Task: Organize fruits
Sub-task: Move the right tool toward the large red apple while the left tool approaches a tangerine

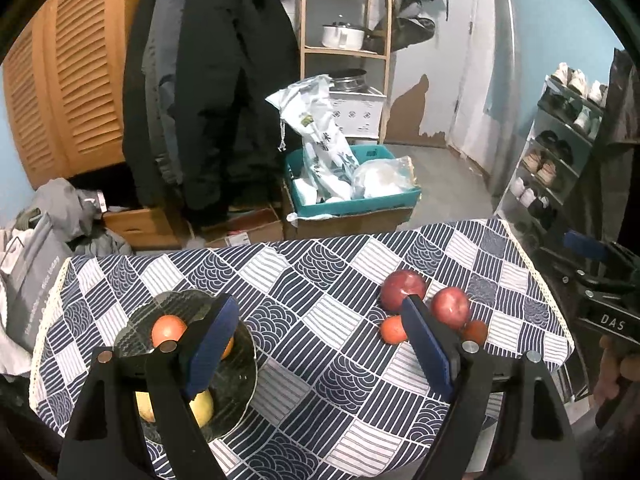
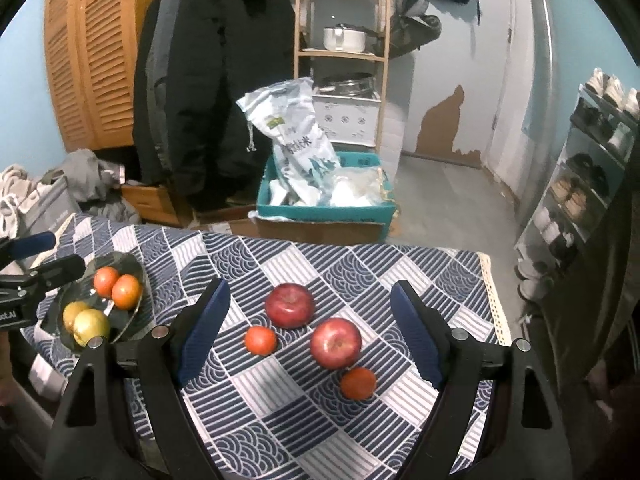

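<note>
Fruit is half sorted: glass plate (image 2: 132,276) on the worktop (image 2: 280,420) holds four, while two apples (image 2: 335,342) and two oranges (image 2: 260,340) wait between the right gripper (image 2: 308,332)'s released, empty jaws; next it should descend and pinch one

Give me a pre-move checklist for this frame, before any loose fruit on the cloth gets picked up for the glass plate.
1. Right hand-held gripper open and empty: ok.
2. Left hand-held gripper open and empty: ok.
3. Loose fruit within view of the right gripper: ok; far red apple, near red apple, left orange and near orange lie apart on the tablecloth.
4. Glass plate has spare room: cannot tell; it already holds two oranges and two yellow fruits.
5. Plate fully on the table: cannot tell; it sits near the left edge.
</note>
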Available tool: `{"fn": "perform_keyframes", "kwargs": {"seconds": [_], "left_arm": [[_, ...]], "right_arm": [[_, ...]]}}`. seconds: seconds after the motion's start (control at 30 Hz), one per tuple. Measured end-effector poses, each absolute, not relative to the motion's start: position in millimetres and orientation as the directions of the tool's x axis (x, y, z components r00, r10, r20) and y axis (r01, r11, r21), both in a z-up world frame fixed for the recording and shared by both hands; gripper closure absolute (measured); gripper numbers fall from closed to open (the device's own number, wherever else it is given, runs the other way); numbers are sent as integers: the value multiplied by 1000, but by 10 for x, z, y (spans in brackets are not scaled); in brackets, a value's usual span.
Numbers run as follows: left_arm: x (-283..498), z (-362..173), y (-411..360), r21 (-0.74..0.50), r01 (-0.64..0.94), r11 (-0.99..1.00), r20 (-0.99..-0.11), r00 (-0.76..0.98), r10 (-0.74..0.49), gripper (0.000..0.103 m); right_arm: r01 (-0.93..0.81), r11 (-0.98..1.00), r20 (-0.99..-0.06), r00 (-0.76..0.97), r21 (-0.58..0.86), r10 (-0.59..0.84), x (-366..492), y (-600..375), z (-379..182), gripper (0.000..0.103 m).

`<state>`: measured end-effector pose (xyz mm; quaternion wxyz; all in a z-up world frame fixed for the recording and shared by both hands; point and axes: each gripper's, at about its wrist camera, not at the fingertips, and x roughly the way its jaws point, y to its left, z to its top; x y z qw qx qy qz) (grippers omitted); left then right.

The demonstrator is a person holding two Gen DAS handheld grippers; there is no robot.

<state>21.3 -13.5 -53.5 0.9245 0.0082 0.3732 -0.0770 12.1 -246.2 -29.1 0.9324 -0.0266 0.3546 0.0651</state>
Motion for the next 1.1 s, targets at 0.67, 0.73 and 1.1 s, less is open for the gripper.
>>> {"fn": "perform_keyframes", "kwargs": {"seconds": [0.67,0.73,1.1], "left_arm": [[509,-898,-531,-32,178,984,-759,636,-140,18],[559,-973,-557,-39,180,983,-771,621,-144,18],[803,-1326,-766,-4,190,982,-805,581,-116,18]], "right_arm": [[-92,996,-748,662,-10,54,306,-2758,-729,19],[-91,996,-758,650,-11,51,339,-2777,-789,19],[-103,994,-828,556,26,80,632,-2793,-1244,19]]}}
